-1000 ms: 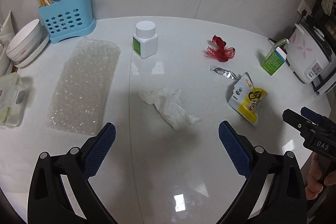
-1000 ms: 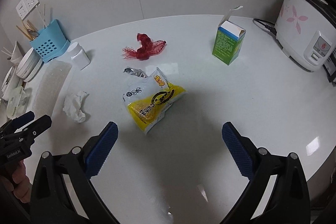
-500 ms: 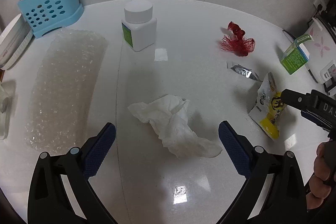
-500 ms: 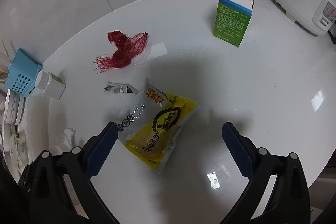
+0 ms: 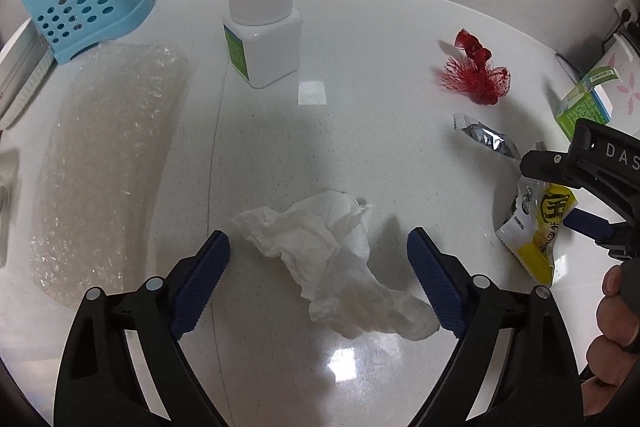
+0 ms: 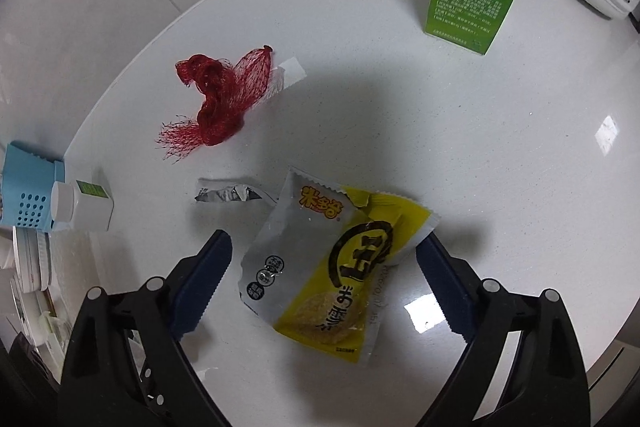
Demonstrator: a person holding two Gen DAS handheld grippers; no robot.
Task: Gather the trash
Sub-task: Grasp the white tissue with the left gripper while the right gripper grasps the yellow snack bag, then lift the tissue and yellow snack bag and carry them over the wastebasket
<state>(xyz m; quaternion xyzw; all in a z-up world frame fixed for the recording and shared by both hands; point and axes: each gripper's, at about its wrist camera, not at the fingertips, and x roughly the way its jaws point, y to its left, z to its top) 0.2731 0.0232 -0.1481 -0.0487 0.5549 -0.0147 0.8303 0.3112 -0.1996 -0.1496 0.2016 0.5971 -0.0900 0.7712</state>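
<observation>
Closing fingers [image 5: 430, 279] astride tissue [image 5: 336, 267], wrapper [image 6: 332, 275]

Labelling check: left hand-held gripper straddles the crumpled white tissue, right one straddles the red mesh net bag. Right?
Not quite. In the right wrist view the right hand-held gripper straddles the yellow-and-silver snack wrapper; the red mesh net bag lies further off. The rest holds.

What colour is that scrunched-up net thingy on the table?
The mesh net is red, clearest in the right wrist view.
</observation>
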